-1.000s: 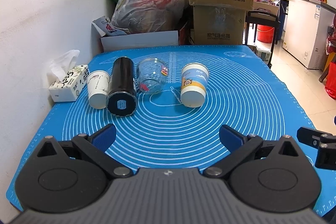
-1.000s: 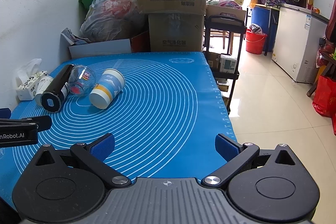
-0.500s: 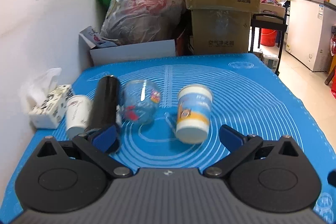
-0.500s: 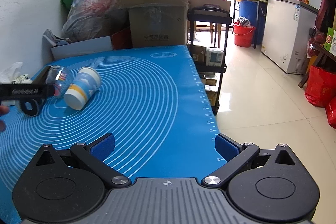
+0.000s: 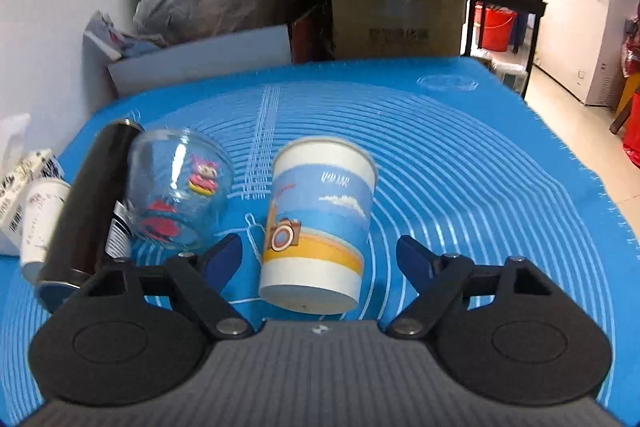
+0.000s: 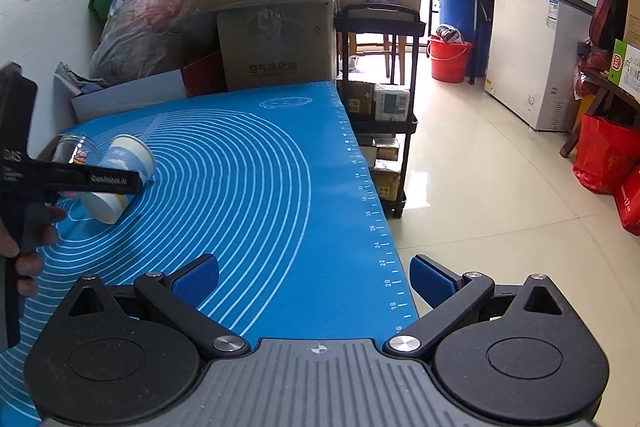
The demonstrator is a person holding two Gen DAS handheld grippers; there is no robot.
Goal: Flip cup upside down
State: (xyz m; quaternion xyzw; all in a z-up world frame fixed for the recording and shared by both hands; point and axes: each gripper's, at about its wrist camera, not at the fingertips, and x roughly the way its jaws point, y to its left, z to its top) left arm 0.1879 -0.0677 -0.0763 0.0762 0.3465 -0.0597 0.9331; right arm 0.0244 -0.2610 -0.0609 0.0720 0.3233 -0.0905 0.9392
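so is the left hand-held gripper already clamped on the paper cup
No, the left hand-held gripper is open, its fingers on either side of the paper cup without touching it.

The left wrist view sits low and close over the tabletop (image 5: 460,163), facing the far wall, with the paper cup (image 5: 320,227) just ahead. The right wrist view looks from farther back, near the tabletop's right edge, toward the room's far end. Both share that paper cup (image 6: 120,183) and the cardboard boxes (image 6: 272,39).
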